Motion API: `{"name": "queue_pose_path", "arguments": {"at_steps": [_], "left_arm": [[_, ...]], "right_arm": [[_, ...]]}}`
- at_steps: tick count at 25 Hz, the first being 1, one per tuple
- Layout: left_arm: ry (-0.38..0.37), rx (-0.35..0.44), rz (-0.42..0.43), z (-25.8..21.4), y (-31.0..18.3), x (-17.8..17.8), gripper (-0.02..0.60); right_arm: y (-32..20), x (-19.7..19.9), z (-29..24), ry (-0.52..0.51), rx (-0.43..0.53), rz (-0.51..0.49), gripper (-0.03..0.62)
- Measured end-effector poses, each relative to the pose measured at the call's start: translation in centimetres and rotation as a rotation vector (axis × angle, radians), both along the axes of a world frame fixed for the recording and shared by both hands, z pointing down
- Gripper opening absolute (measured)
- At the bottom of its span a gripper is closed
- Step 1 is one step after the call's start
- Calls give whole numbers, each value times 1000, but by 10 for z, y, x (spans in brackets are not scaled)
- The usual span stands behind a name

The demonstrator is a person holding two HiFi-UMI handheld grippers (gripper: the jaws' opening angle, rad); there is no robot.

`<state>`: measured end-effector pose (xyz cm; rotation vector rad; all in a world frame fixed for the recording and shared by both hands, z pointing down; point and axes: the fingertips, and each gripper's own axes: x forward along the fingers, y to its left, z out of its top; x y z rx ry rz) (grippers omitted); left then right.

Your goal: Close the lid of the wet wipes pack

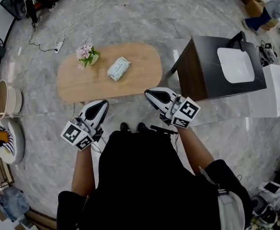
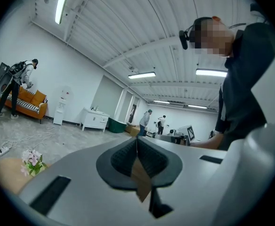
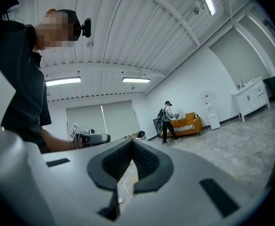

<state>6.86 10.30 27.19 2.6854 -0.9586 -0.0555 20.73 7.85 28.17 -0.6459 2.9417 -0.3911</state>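
The wet wipes pack (image 1: 119,68), pale green and white, lies near the middle of an oval wooden table (image 1: 82,85); its lid is too small to make out. Both grippers hang in front of the table's near edge, well short of the pack. My left gripper (image 1: 103,103) is shut and holds nothing; in its own view the dark pads (image 2: 149,161) meet with nothing between them. My right gripper (image 1: 150,94) is also shut and holds nothing, its pads (image 3: 144,161) closed together. Neither gripper view shows the pack. The left gripper (image 3: 88,138) shows in the right gripper view.
A small pot of pink flowers (image 1: 87,54) stands on the table's left end, also seen as flowers (image 2: 32,160). A dark cabinet with a white sink (image 1: 235,63) stands right of the table. Cables and a power strip (image 1: 58,46) lie on the floor beyond. People stand far off.
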Motion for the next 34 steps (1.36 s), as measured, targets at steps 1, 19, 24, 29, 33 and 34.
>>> {"name": "queue_pose_path", "arguments": {"at_steps": [1, 19, 24, 29, 33, 34], "left_arm": [[-2, 4, 3, 0, 1, 3, 15], [76, -46, 36, 21, 5, 29, 16], [87, -47, 53, 21, 2, 36, 17], [92, -55, 62, 25, 1, 38, 16], [100, -65, 63, 28, 3, 40, 16], [102, -66, 63, 28, 3, 40, 16]], "right_arm": [[2, -2, 1, 3, 0, -6, 9], [18, 6, 35, 144, -48, -101, 8], [23, 8, 45, 214, -36, -98, 8], [28, 8, 42, 234, -21, -106, 8], [30, 15, 44, 231, -34, -99, 8], [29, 16, 44, 229, -35, -96, 8]]}}
